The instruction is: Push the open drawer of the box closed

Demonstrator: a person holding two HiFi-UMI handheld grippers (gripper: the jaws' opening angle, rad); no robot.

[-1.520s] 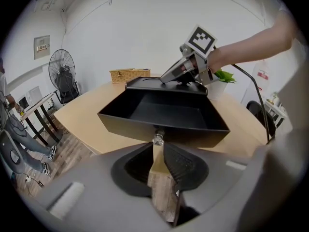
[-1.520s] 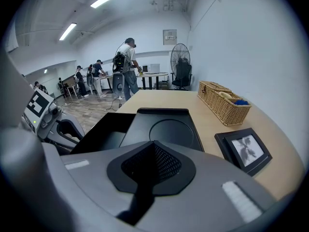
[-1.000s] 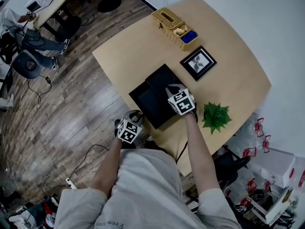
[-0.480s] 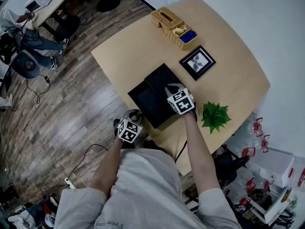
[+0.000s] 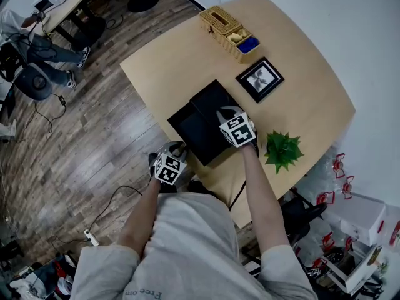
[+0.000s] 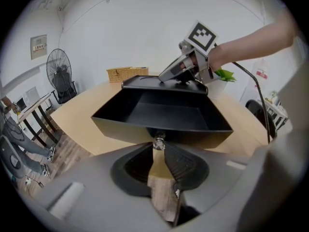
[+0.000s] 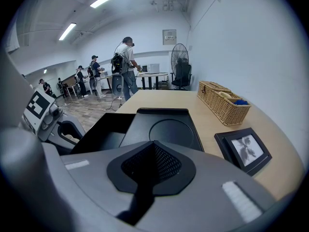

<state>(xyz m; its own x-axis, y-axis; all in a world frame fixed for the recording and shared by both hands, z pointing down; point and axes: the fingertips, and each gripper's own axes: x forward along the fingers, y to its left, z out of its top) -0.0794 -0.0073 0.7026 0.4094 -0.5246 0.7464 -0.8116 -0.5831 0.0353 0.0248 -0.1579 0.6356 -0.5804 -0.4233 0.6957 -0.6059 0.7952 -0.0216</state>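
The black box (image 5: 215,100) is sitting mid-counter (image 5: 300,105), its open drawer (image 5: 189,130) jutting toward 7 o'clock along the box's long axis. The left tongs (image 6: 159,148) are pinching the drawer knob (image 6: 158,140); the right tongs (image 7: 153,153), closed together, are resting atop the box.

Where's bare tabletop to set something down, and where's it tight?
Free: between wicker basket and black box, toward the table's left edge; also right of the picture frame. Crowded: the near edge, with open drawer, left gripper on its knob, right gripper, plant.
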